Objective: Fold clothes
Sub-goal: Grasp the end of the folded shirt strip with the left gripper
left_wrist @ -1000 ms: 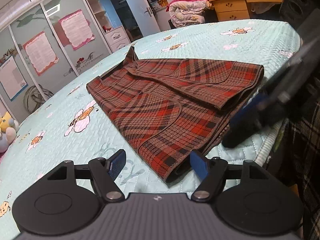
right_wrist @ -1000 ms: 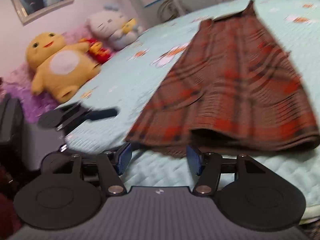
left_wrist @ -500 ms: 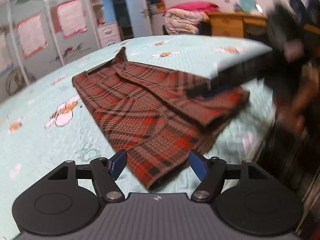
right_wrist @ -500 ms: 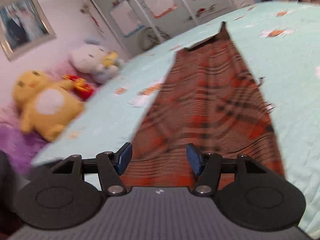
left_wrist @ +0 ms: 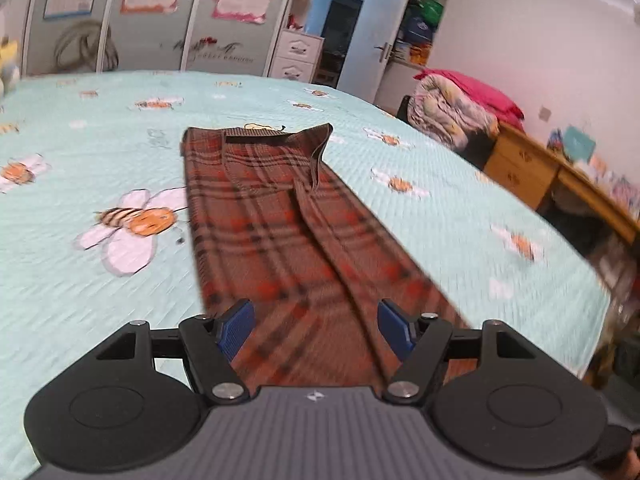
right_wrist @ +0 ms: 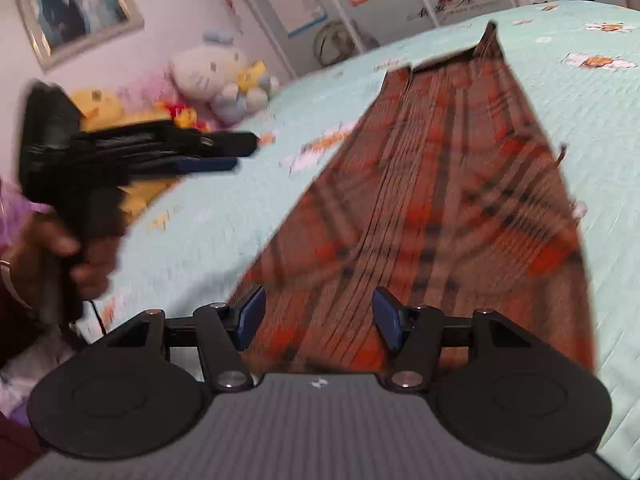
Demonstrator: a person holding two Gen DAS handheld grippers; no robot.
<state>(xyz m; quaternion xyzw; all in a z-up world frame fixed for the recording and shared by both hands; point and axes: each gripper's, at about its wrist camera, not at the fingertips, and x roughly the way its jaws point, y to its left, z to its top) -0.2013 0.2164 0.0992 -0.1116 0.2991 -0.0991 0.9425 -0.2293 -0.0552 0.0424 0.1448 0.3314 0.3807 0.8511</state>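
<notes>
A red and brown plaid garment [left_wrist: 296, 240] lies folded into a long strip on the mint bedspread [left_wrist: 80, 280], stretching away from me. My left gripper [left_wrist: 316, 326] hangs open over its near end, blue pads apart with nothing between them. The right wrist view shows the same plaid garment [right_wrist: 440, 208] lengthwise, and my right gripper [right_wrist: 318, 322] is open above its near hem. My left gripper [right_wrist: 208, 156] also appears at the left of the right wrist view, held by a hand [right_wrist: 72, 248] and blurred by motion.
Plush toys [right_wrist: 208, 80] sit at the head of the bed by a framed picture [right_wrist: 76, 4]. A wooden desk [left_wrist: 560, 176] and piled bedding [left_wrist: 456, 108] stand past the bed's right edge. Wardrobe doors [left_wrist: 160, 20] line the far wall.
Both grippers have swung round to the garment's near short end and now look along its length. The left one has drawn apart from the right. Both remain open.
</notes>
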